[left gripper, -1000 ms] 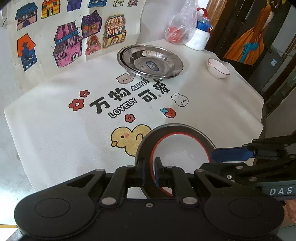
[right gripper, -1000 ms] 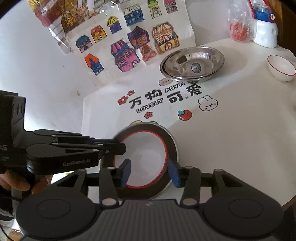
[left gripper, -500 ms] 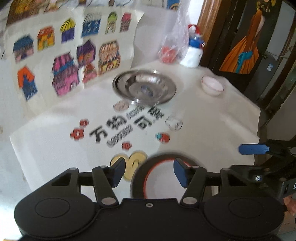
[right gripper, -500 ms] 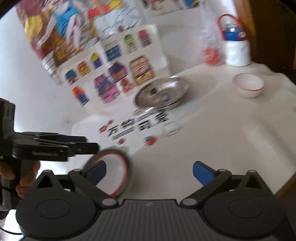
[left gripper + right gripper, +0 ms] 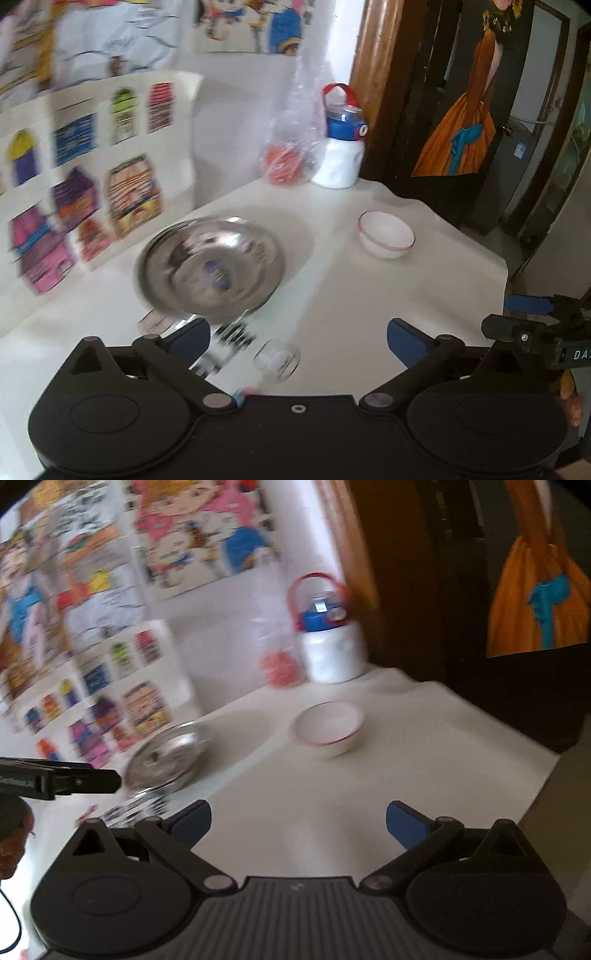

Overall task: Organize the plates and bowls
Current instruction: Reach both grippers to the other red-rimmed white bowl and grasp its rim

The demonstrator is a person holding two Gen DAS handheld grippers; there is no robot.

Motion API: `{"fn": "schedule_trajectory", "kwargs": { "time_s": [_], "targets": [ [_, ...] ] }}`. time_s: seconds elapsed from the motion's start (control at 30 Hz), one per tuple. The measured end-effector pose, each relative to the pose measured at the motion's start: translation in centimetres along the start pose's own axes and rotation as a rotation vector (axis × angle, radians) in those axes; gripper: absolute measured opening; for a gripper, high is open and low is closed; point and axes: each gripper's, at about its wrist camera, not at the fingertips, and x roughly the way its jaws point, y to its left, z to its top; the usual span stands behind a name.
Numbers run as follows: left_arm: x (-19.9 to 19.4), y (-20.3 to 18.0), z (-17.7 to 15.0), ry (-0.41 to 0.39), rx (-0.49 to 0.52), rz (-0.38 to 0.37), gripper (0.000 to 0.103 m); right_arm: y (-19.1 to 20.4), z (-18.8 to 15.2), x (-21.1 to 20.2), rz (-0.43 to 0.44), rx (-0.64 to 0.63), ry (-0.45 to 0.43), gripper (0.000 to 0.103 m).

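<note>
Looking through the left wrist cam first: the left gripper [image 5: 297, 341] has let go of the red-rimmed plate it pinched a second ago. Fingers are spread wide, nothing between them. Steel plates [image 5: 211, 267] sit at 11 o'clock, the small bowl [image 5: 386, 234] at 1.

Right wrist cam: the right gripper [image 5: 297, 819] is spread and empty too, with the bowl [image 5: 327, 727] around 12 o'clock. My guess is the bowl's next.

White wall [image 5: 236, 125] with cartoon posters [image 5: 199, 535], dark wooden door [image 5: 461, 92], white-clothed table [image 5: 351, 288]
</note>
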Motion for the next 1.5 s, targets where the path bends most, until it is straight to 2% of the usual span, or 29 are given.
{"fn": "schedule_trajectory", "kwargs": {
  "time_s": [0.2,0.33,0.47,0.67,0.87,0.97,1.03,1.37,1.43,1.5],
  "targets": [
    [6.6,-2.5,3.9,-0.012,-0.008,0.011,0.102,-4.1,2.3,4.7,-0.108,0.034,-0.033,0.103],
    [11.2,-3.9,6.1,0.004,-0.007,0.026,0.102,-5.3,3.2,8.2,-0.124,0.091,-0.024,0.103],
    [14.8,-4.6,7.5,0.033,-0.043,-0.024,0.102,-6.1,3.6,11.2,-0.115,0.134,0.014,0.103],
    [18.6,-4.5,8.7,0.047,-0.107,-0.043,0.102,-5.9,3.8,13.3,-0.126,0.099,0.011,0.103],
    [21.4,-4.4,9.2,0.081,-0.124,-0.068,0.102,-4.9,3.6,14.5,-0.105,0.059,0.018,0.103],
    [22.3,-4.3,9.2,0.088,-0.137,-0.08,0.102,-4.6,3.6,14.9,-0.09,0.055,0.024,0.097],
    [22.7,-4.4,9.2,0.094,-0.146,-0.085,0.102,-4.5,3.6,14.9,-0.084,0.06,0.021,0.09],
    [22.9,-4.6,9.1,0.11,-0.17,-0.122,0.077,-4.1,3.5,15.0,-0.053,0.087,0.018,0.078],
    [23.0,-4.8,9.1,0.123,-0.16,-0.133,0.07,-4.0,3.3,15.0,-0.047,0.095,0.014,0.075],
    [23.2,-4.9,9.1,0.137,-0.148,-0.143,0.057,-3.9,3.3,14.9,-0.042,0.101,0.01,0.069]
  ]
}}
